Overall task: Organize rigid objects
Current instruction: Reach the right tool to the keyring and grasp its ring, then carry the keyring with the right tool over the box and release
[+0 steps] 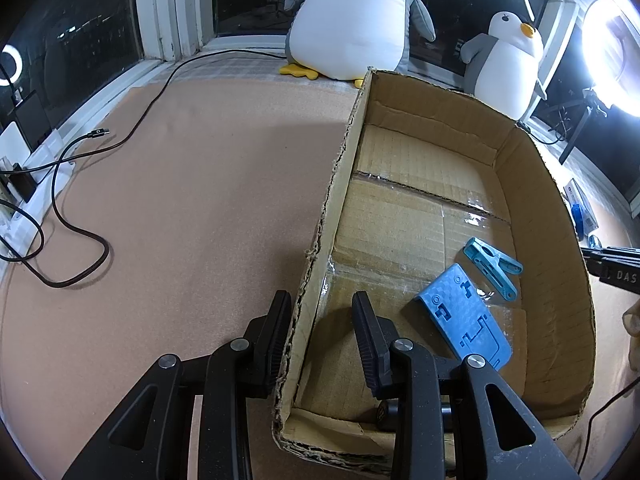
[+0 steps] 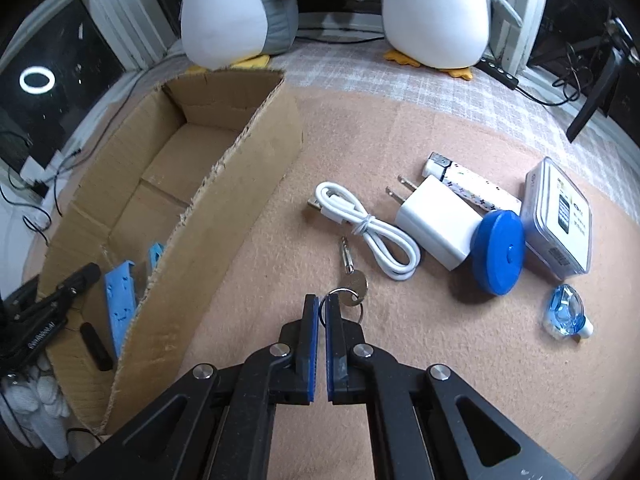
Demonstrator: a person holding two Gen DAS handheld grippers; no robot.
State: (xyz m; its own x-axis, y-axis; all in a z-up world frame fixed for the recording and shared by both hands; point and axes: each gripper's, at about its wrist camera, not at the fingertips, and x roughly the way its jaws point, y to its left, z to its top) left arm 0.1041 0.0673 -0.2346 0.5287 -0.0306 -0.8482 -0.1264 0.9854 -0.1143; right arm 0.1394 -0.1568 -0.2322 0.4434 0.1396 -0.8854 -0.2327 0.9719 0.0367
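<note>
Left claw spread wide, straddling the box wall. Right claw nearly pinched shut, empty, just short of the key lying flat on the worktop. Best to reopen and nip the ring.

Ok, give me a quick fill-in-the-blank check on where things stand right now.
1. The left tool straddles the wall of the ____.
2. The right tool sits nearly closed beside the ____ on its ring.
3. The blue clip and blue stand lie ____ the box.

Missing: cardboard box; key; inside
</note>
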